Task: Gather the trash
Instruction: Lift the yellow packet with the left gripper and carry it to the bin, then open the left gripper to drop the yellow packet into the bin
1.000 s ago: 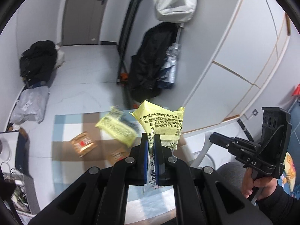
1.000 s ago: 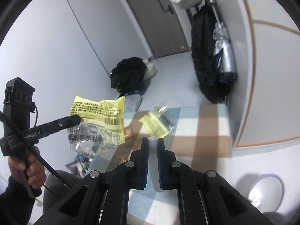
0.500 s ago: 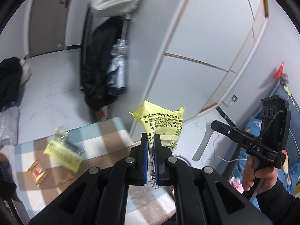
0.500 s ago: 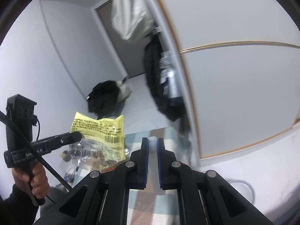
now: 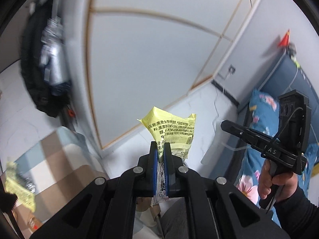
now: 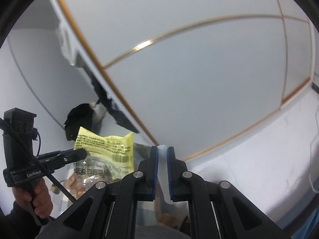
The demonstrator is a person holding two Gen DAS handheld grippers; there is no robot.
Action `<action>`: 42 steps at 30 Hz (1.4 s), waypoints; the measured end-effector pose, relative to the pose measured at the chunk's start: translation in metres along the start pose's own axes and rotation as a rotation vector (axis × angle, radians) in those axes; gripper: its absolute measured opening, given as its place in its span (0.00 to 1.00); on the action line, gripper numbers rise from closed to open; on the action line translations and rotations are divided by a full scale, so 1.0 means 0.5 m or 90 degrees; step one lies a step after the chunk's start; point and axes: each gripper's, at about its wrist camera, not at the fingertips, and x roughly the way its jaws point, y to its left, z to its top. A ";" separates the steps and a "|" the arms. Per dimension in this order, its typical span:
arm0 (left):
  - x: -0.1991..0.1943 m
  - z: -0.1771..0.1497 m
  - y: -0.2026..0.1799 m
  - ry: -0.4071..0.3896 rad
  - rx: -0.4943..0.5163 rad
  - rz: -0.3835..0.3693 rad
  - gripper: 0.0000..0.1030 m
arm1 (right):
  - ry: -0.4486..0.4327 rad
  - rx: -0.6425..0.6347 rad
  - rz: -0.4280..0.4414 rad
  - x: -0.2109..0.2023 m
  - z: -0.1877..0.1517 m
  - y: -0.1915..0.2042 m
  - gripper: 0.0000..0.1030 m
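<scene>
Yellow wrapper [image 5: 172,132], printed with black Chinese text and a barcode, is pinched in the closed left gripper [image 5: 161,149], held in the air. The right gripper [image 6: 162,149] is closed with nothing held; "GenRobot" shows on the left one's side. Beyond stand white wardrobe doors [image 5: 139,59] with gold trim. Far left, a checked cloth [image 5: 57,159] carries another yellow wrapper [image 5: 19,187], blurred. A floral blue bed [image 5: 265,115] lies right, partly cut off.
</scene>
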 end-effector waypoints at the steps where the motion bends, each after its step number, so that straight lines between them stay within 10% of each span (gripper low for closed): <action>1: 0.024 0.000 -0.003 0.015 0.005 0.000 0.02 | 0.005 0.006 -0.005 0.008 -0.008 -0.018 0.08; 17: 0.336 -0.046 -0.044 0.258 0.071 0.007 0.02 | 0.112 0.170 -0.041 0.169 -0.172 -0.295 0.08; 42: 0.559 -0.110 -0.066 0.455 0.109 0.009 0.04 | 0.266 0.266 -0.036 0.311 -0.376 -0.336 0.12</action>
